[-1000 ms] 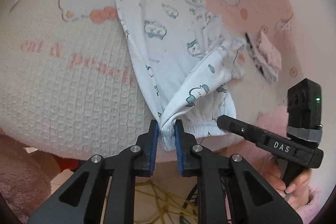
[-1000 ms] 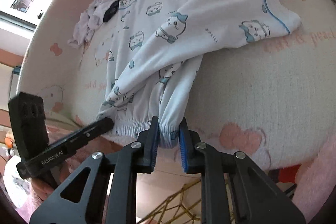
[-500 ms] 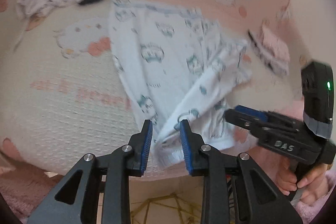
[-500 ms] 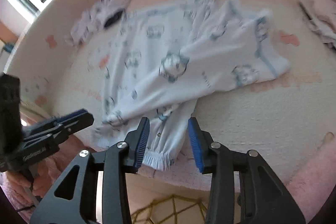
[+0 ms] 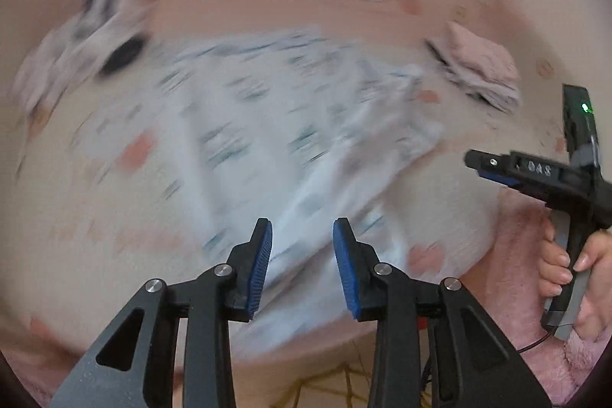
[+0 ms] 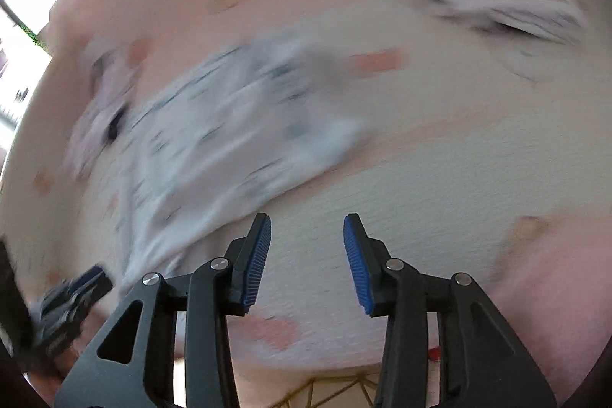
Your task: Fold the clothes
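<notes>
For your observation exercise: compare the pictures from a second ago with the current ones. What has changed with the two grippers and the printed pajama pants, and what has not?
Both grippers let go. The left gripper and right gripper, each clamped on a cuff a second ago, now have their jaws open and empty, lifted up off the bed edge. The pajama pants lie released on the bedspread. The folded pink garment stayed in place.

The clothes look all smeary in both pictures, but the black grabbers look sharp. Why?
Left wrist view: the pajamas are streaked with motion blur, while the left gripper is crisp because the camera rides on it. Right wrist view: same smear on the pajamas, right gripper sharp.
</notes>
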`<state>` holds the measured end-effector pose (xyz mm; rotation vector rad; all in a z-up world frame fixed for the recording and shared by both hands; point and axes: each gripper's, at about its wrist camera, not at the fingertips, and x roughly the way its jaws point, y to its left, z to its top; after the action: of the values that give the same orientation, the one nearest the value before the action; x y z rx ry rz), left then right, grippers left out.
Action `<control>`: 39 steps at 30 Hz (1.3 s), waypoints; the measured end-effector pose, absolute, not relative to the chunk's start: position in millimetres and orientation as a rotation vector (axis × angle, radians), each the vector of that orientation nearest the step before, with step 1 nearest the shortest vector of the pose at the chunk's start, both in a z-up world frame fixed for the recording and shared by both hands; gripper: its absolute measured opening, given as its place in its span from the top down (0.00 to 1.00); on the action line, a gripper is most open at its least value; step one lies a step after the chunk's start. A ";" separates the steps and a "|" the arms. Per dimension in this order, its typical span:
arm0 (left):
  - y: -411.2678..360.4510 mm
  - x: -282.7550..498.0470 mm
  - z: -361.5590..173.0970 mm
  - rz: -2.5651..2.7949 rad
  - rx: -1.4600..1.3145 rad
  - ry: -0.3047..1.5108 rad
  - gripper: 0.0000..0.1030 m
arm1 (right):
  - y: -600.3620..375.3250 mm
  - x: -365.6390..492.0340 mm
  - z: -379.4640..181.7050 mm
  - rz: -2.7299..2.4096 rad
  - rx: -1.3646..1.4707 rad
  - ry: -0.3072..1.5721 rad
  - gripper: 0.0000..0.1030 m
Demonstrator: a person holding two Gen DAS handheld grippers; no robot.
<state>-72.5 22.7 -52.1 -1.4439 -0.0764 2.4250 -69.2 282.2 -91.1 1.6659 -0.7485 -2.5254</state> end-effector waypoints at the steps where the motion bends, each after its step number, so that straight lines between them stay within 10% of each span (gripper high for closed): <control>1: 37.1 -81.9 -50.7 2.403 -1.425 -0.045 0.66 | 295.5 -69.7 -90.1 -2.554 1.653 -0.805 0.59; 20: 231.4 -157.2 -111.8 2.175 -1.348 0.365 0.62 | 348.0 -81.3 -104.1 -2.613 1.674 -1.162 0.59; 23: 230.3 -158.6 -110.9 2.213 -1.335 0.380 0.87 | 346.3 -85.8 -108.1 -2.589 1.679 -1.175 0.58; 39: 2.9 -208.2 -13.1 2.485 -1.231 -0.259 0.94 | 296.6 -114.3 -97.6 -2.600 1.682 -0.852 0.58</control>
<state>-208.2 2.9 -13.1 -1.2311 -0.2593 2.4850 -114.3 296.6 -97.6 1.6820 -0.8524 -2.6000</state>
